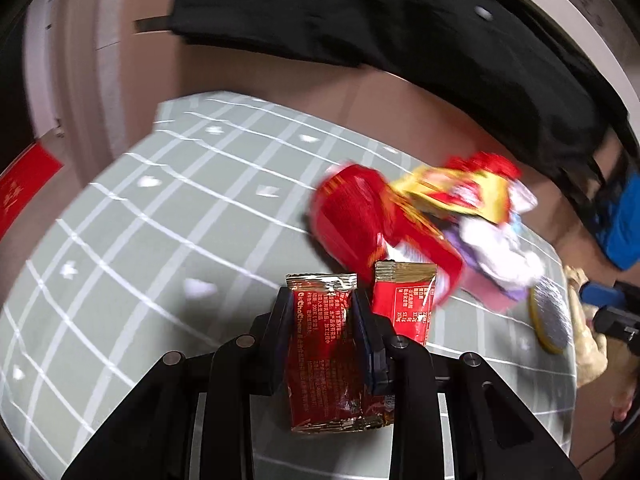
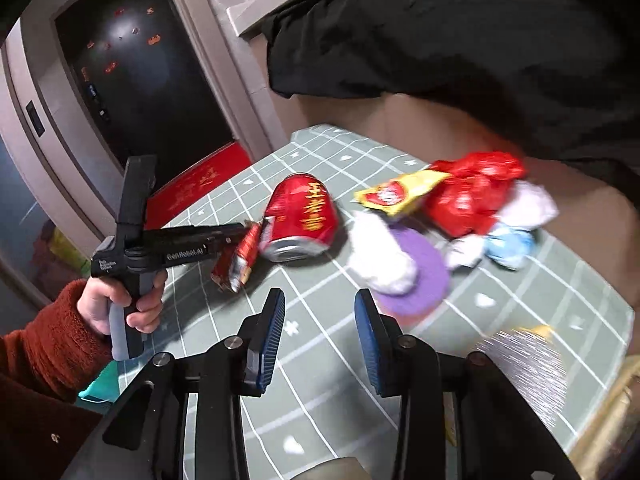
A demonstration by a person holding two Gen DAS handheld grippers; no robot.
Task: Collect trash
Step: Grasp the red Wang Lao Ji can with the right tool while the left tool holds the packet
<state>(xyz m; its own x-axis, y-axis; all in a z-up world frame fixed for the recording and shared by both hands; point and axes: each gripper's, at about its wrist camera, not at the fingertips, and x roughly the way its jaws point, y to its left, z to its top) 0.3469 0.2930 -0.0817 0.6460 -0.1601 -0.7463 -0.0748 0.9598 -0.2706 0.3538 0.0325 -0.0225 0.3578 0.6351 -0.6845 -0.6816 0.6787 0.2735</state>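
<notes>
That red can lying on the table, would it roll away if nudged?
Probably: the red can lies on its side on the flat tablecloth, so a sideways push likely rolls it. It seems undented, likely stiff. Full or empty, I cannot tell.

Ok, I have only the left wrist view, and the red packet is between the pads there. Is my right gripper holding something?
Observer: No. The right gripper is open, with nothing between its pads.
Operator: The big red thing behind my packet is blurred for me. What is it?
Observer: A red can, lying on its side on the checked tablecloth.
Operator: Is there small trash on the far right that I cannot make out?
Observer: Yes, a light blue crumpled piece lies beside the red wrapper.
</notes>
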